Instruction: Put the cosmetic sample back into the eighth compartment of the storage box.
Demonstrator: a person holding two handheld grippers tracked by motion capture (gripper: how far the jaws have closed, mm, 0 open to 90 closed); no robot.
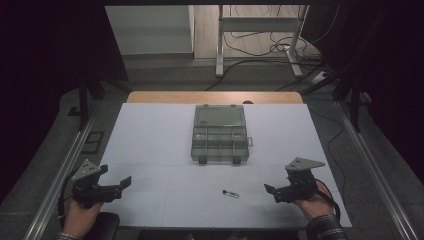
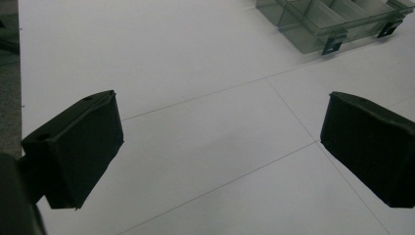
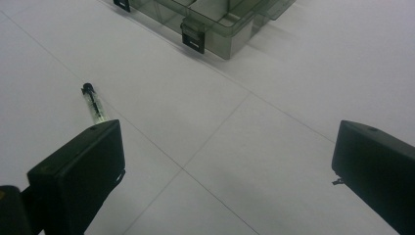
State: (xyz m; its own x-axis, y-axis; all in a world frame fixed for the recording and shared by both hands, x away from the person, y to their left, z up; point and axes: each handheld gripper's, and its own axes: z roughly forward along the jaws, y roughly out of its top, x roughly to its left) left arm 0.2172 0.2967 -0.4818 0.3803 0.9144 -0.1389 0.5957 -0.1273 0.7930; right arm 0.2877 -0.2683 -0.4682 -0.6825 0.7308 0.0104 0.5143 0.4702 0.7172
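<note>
The small clear tube (image 1: 230, 193), low centre of the high view, looks light and slippery; both grippers' fingers (image 3: 78, 171) stand released, so pinch it mid-length.

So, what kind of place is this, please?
Probably a lab set up for recording: a white table framed by dark curtains, cables on the floor, and a clear compartment box laid out centrally.

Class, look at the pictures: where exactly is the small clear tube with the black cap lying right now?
In the high view the small clear tube lies flat on the white table, in front of the open compartment box, nearer the right gripper than the left gripper.
</note>
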